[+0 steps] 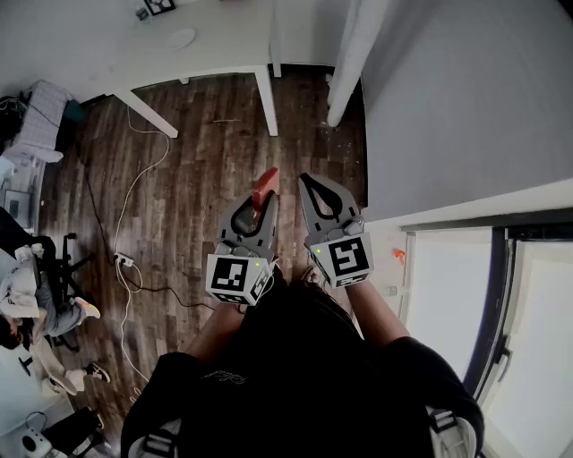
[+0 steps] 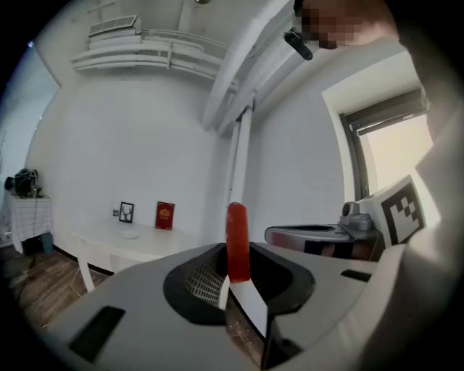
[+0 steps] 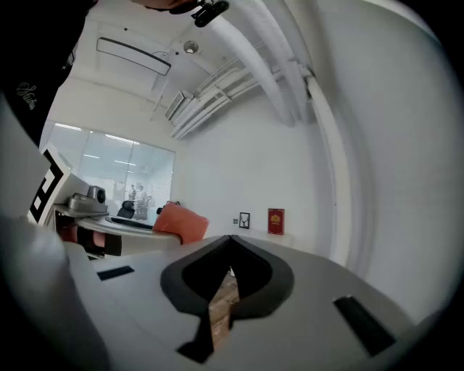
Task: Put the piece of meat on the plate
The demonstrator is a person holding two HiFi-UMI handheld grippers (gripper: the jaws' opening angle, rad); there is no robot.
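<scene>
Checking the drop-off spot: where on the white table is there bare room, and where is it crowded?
The table is bare between the plate and its right end in the head view, and along its front edge. The frame and red card crowd the back edge behind the plate.

The right gripper (image 3: 231,239) fills the lower frame, jaws closed tip to tip, with wooden floor (image 3: 221,302) showing through the slot behind them. At left centre, the left gripper (image 3: 163,230) carries an orange-red piece of meat (image 3: 183,222) at its tip. Far off at centre, a white table (image 3: 280,235) bears a red card (image 3: 275,221) and a small picture frame (image 3: 244,220). White pipes (image 3: 290,80) cross the upper frame.
</scene>
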